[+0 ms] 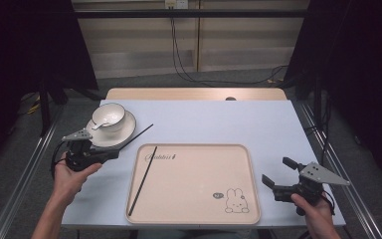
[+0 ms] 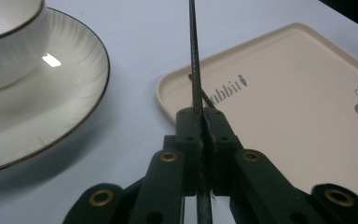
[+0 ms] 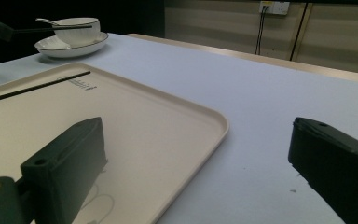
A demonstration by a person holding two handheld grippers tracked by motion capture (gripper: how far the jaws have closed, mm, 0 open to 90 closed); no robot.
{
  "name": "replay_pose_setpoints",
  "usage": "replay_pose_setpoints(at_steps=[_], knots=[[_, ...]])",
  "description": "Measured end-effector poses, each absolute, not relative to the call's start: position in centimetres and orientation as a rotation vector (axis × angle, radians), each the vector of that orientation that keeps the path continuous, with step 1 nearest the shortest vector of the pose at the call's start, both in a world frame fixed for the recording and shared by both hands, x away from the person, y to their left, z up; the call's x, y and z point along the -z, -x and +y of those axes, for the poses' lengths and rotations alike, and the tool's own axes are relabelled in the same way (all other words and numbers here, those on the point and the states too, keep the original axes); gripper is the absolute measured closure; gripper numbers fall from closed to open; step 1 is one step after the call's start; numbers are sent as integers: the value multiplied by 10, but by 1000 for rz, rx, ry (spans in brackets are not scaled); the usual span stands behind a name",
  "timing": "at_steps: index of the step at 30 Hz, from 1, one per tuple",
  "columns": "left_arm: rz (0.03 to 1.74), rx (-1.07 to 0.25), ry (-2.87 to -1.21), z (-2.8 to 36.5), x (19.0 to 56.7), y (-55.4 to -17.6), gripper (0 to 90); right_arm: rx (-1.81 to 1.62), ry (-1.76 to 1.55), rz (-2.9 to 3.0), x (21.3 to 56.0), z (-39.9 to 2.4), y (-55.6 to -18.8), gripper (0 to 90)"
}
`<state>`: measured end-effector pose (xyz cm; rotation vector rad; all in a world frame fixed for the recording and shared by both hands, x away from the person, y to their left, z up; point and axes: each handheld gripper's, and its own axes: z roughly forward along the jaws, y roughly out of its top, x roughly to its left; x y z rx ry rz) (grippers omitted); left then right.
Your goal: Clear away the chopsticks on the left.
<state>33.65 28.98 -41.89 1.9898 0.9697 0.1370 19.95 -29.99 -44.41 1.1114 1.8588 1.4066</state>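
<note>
Because your left gripper (image 1: 113,153) pinches the chopstick (image 1: 135,136) by one end above the table beside the plate (image 1: 124,133), and your right gripper (image 1: 278,174) gapes empty, a careless swing could twist it loose before it joins its mate (image 1: 143,180) on the tray (image 1: 251,179).

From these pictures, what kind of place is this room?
Probably a lab or recording workspace, not a dining room: the table stands between dark curtains, cables hang from a wall socket, and metal rails run along the floor.
</note>
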Motion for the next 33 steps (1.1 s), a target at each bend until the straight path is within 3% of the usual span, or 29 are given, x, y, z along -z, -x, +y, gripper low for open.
replay_pose_setpoints(at_steps=[33], knots=[[1079, -115, -1990, 223, 420, -293, 857, -1402, -1107, 1857, 444, -299, -200, 38]])
